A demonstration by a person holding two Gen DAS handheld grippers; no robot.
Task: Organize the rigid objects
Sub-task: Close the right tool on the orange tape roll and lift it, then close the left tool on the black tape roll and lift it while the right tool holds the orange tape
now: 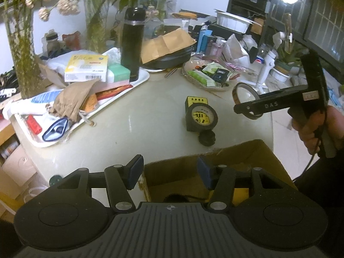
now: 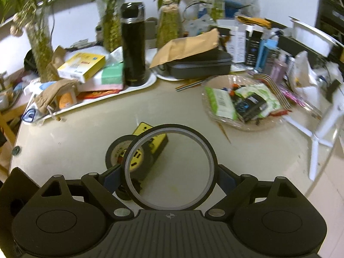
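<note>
A thin dark tape ring (image 2: 137, 148) sits upright between the blue pads (image 2: 225, 177) of my right gripper (image 2: 168, 177), which is shut on it above the table. From the left wrist view that gripper (image 1: 245, 107) and its ring (image 1: 236, 90) hang to the right, beyond an open cardboard box (image 1: 236, 150). My left gripper (image 1: 169, 173) is open over the box's near left corner, with nothing between its pads. On the table lie a yellow box-shaped device (image 1: 196, 102) with a black tape roll (image 1: 201, 118) on it, and a small black knob (image 1: 206, 138).
A white tray (image 1: 139, 81) piled with boxes, a pouch and a tall black flask (image 1: 133, 43) fills the left. A glass dish (image 1: 215, 87) of packets stands at the back right. Vases with plants line the back. A person's hand (image 1: 311, 129) holds the right gripper near the table's right edge.
</note>
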